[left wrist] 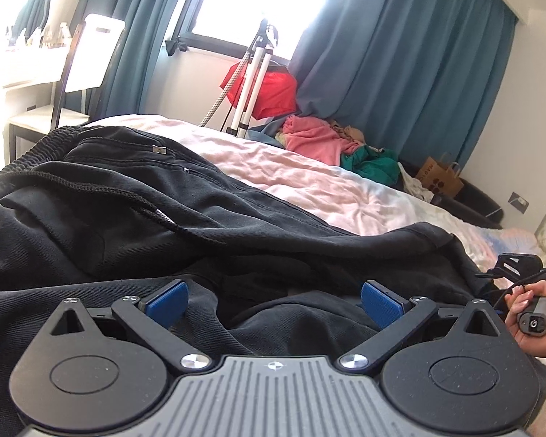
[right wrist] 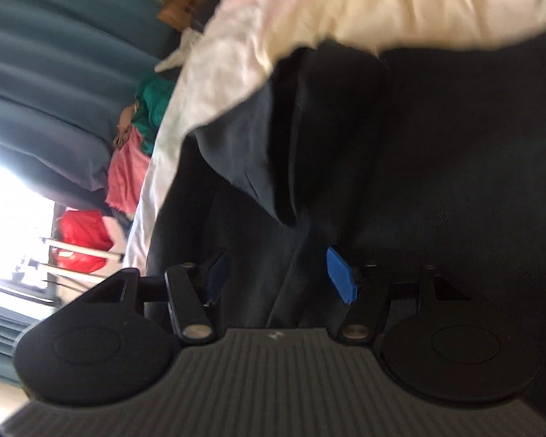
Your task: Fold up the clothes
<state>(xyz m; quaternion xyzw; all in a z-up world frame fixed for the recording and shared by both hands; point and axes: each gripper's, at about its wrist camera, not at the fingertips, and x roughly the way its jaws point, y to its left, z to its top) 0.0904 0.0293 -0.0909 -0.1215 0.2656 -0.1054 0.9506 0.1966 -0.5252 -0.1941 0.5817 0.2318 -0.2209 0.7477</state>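
Black trousers (left wrist: 134, 196) with an elastic waistband and drawstring lie spread on a pale pink bedsheet (left wrist: 309, 182). My left gripper (left wrist: 273, 302) is open, low over the near black cloth, with a fold of it bulging between the blue pads (left wrist: 167, 300). The right gripper shows at the far right of this view, held in a hand (left wrist: 535, 313). In the blurred, rolled right wrist view, my right gripper (right wrist: 276, 276) is open, with a ridge of the black trousers (right wrist: 436, 145) running between its pads (right wrist: 340, 276).
A pile of pink, green and red clothes (left wrist: 320, 138) lies at the bed's far edge by a white tripod (left wrist: 251, 80) and blue curtains (left wrist: 400, 54). A paper bag (left wrist: 442, 176) stands far right. A chair (left wrist: 80, 62) and desk stand at left.
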